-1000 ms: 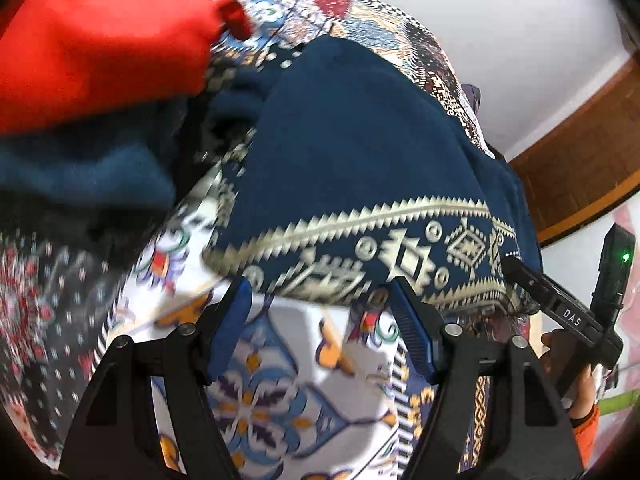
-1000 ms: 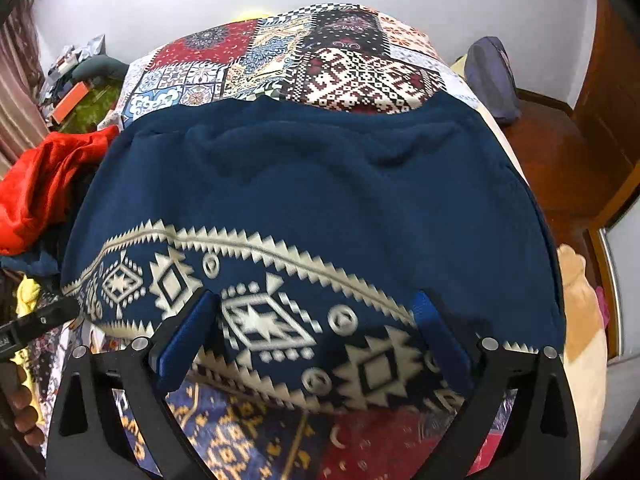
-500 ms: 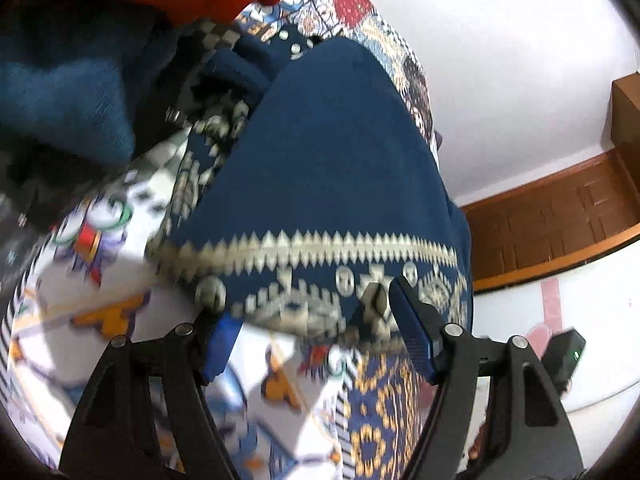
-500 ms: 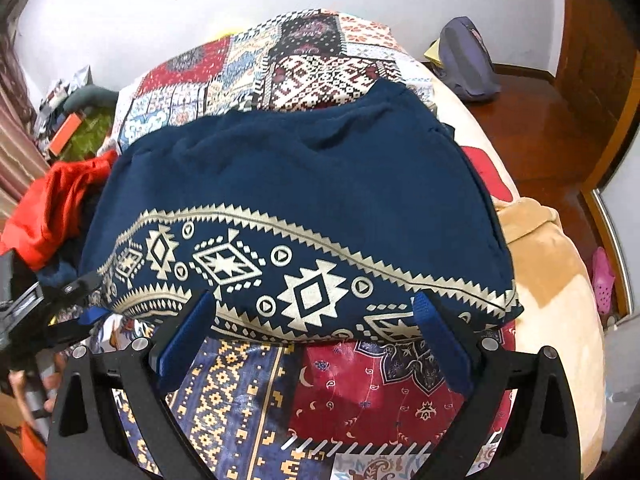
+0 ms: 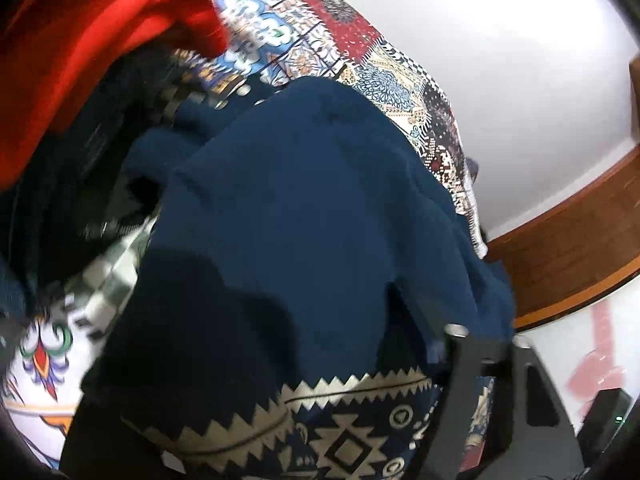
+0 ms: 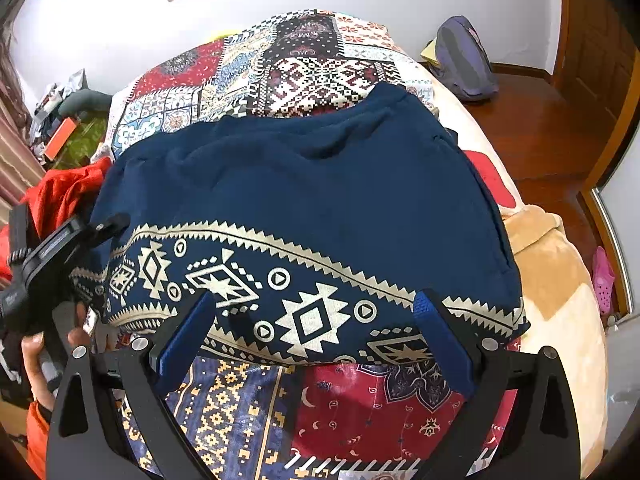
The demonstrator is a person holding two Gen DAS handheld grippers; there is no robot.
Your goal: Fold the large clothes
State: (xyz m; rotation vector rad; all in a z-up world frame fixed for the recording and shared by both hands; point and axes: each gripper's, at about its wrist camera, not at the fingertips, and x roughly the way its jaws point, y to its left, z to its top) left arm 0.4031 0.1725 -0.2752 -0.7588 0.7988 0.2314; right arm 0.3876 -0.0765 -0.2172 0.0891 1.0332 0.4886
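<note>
A navy garment (image 6: 304,200) with a cream patterned band along its near hem lies folded on the patchwork bedspread (image 6: 320,72). My left gripper (image 5: 320,312) has pushed in at the garment's left edge (image 6: 108,240). The navy cloth (image 5: 304,208) drapes between its jaws and hides the left finger, and only the right finger (image 5: 456,356) shows. Its jaws are closing on that cloth. My right gripper (image 6: 314,300) stands open over the near hem, with both blue pads above the patterned band and nothing gripped.
A red garment (image 5: 80,52) and a dark clothes pile (image 5: 72,184) lie to the garment's left. A tan blanket (image 6: 560,300) covers the bed's right edge. A grey backpack (image 6: 464,60) sits on the wooden floor. A hand (image 6: 36,364) holds the left gripper.
The left gripper moved forward onto the garment's left edge, so navy cloth now covers its left finger and fills its view. The right gripper drew back toward the near hem, then held still.
</note>
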